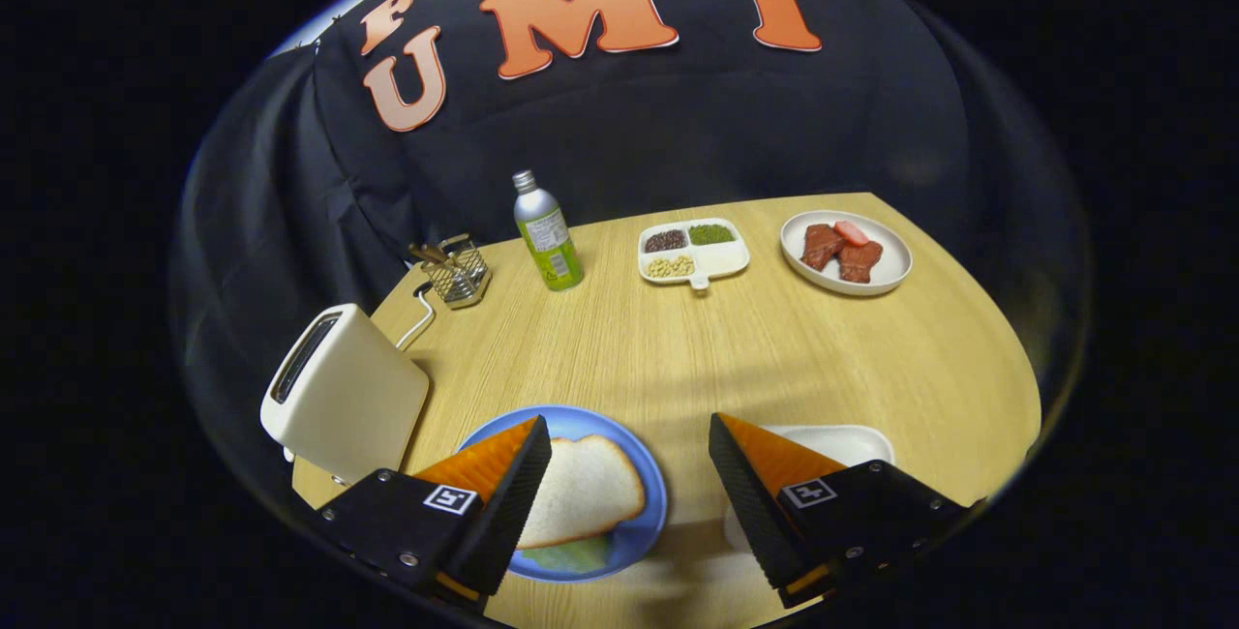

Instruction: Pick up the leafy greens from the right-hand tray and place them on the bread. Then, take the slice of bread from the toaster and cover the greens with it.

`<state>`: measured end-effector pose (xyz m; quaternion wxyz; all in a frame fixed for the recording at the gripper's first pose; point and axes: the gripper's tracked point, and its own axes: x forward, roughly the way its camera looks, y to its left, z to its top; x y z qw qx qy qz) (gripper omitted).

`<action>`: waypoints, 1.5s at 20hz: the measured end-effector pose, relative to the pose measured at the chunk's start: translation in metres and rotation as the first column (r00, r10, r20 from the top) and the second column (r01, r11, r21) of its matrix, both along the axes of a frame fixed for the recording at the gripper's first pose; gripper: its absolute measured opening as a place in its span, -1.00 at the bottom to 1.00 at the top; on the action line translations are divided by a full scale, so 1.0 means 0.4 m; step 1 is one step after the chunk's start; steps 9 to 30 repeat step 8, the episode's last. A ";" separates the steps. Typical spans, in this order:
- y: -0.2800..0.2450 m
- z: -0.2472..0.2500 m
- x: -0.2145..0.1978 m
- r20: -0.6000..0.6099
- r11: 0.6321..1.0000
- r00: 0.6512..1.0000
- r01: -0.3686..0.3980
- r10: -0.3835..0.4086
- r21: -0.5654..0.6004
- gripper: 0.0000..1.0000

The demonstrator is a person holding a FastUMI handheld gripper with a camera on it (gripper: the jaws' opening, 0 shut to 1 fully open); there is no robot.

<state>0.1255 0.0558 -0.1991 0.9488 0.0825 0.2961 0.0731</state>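
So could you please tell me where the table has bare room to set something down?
The widest bare patch of table lies beyond the open tongs, short of the divided dish and the meat plate. It is crowded near the fingers: toaster, blue plate with bread, white tray.

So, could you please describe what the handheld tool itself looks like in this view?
The tool has two wedge-shaped fingers with ridged inner faces that taper to points. Each sits on a black angular block fastened with small silver screws, and each block carries a square black-and-white marker. No cables or sleeve are visible.
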 end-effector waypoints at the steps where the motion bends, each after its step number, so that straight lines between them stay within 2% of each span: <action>1: -0.028 0.025 0.004 0.019 1.000 1.000 0.015 -0.015 -0.010 0.97; 8: -0.224 0.212 0.005 0.158 0.989 0.979 0.136 -0.125 -0.061 0.97; 30: -0.224 0.212 0.005 0.158 0.989 0.979 0.136 -0.125 -0.061 0.97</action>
